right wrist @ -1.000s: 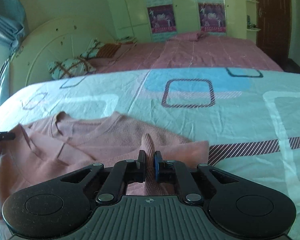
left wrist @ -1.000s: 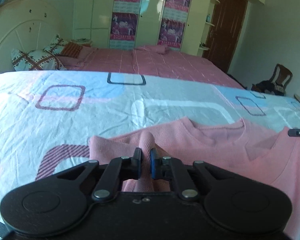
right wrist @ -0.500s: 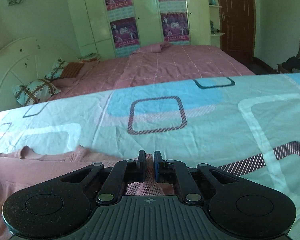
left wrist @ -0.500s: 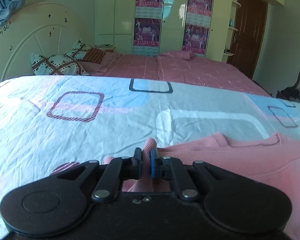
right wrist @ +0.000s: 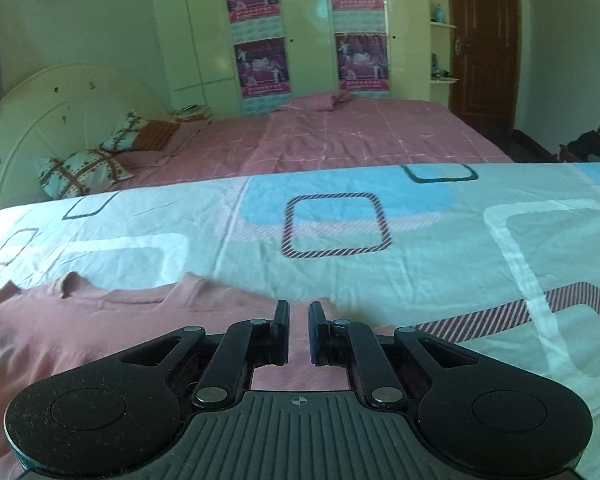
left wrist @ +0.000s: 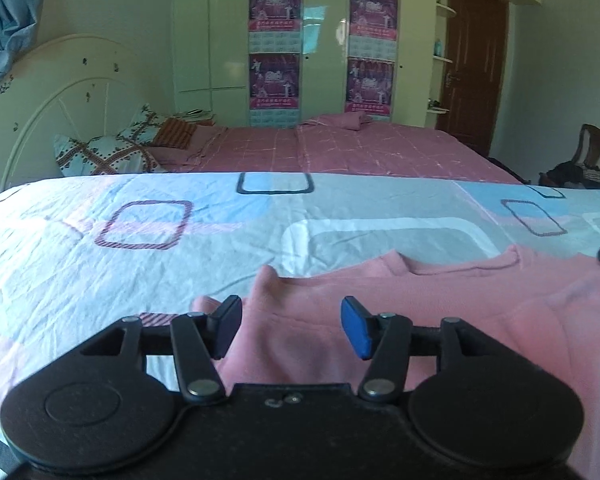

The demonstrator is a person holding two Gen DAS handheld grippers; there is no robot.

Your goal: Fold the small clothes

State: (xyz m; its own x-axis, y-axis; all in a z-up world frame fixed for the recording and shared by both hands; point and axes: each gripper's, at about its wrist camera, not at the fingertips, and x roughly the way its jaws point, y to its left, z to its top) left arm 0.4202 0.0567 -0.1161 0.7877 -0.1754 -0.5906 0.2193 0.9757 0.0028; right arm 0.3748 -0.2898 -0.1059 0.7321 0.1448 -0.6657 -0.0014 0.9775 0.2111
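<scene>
The left claw is standing released, its jaws having just been opening, with a ridge of the pink sweatshirt lying loose between the pads but unpressed. The right claw is clenched on a fold of the same sweatshirt at its other edge. The garment is lying flat on the patterned bedsheet, neckline facing away.

Judging from this, only 1 side is being let go: if the right claw is pulling away while pinching, it could be dragging the fold askew. The left pads, withdrawing low, could be snagging the raised ridge and undoing the crease.

Counted: 1 sweatshirt, 2 claws, 4 posters on the wardrobe, 1 wooden chair.
</scene>
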